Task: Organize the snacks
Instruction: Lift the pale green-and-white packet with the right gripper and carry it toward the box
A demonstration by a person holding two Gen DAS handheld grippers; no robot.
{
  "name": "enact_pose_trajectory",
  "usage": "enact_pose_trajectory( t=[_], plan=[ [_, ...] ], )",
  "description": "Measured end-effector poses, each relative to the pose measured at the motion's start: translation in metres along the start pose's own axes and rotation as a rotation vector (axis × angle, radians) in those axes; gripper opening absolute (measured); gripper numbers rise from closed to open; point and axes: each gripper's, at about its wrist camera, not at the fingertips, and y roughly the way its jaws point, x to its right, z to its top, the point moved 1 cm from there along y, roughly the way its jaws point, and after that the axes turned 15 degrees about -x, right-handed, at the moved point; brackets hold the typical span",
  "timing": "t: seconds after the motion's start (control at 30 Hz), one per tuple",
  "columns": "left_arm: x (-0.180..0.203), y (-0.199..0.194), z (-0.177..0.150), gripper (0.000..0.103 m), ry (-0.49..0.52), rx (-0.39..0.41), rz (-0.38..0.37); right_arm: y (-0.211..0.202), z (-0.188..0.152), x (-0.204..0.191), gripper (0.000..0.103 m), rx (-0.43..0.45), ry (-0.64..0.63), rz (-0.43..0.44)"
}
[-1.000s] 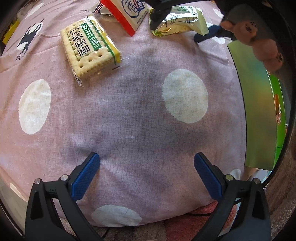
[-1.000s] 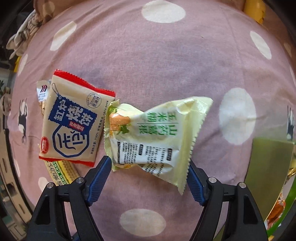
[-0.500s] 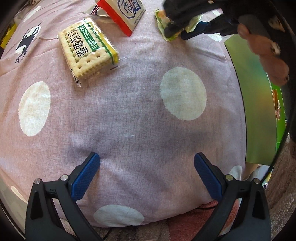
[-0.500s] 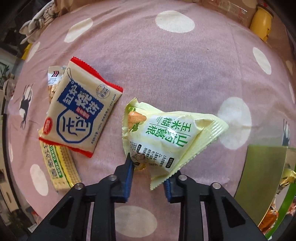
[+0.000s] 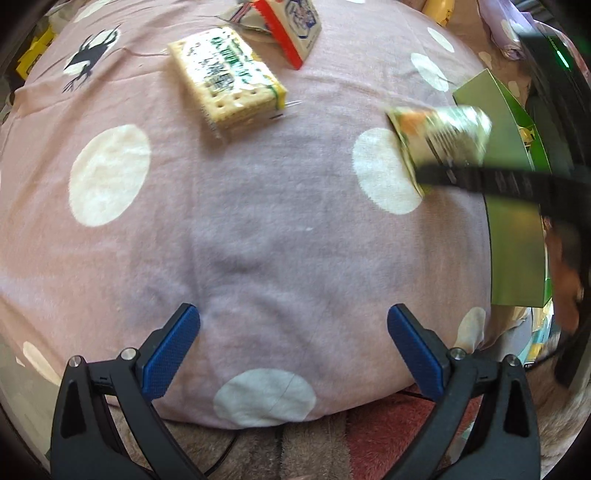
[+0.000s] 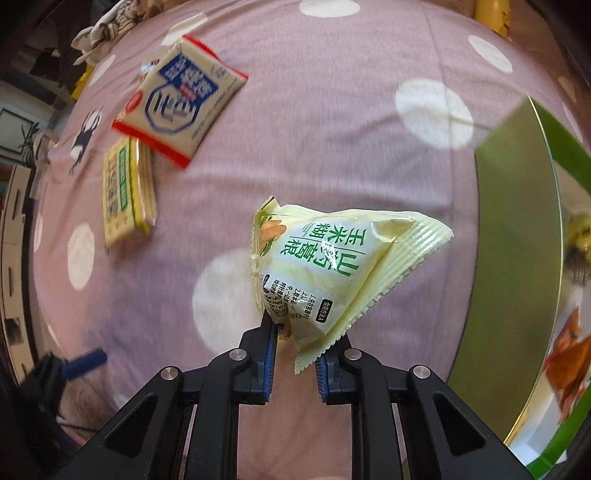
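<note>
Above cloth (image 6: 332, 122), pale-green pkt (image 6: 332, 266) now lifted, right claw (image 6: 293, 354) clamped.

You have a pink cloth (image 5: 258, 229) with white dots and a black deer print (image 5: 86, 61) (upper left), plus a yellow bottle (image 6: 493, 14) at the far edge
</note>
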Motion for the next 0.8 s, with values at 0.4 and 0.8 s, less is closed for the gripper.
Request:
enact_pose_trajectory(
  t=[0.4,0.8],
  plan=[
    [-0.013,-0.012,-0.018,0.102,-0.014,0.024,-0.018,0.032,-0.081,-0.029,0.019,-0.059,-0.031,0.04],
    [0.014,-0.02,-0.028,0.101,0.037,0.054,-0.074,-0.009,-0.106,-0.007,0.047,0.012,0.002,0.062]
  ],
)
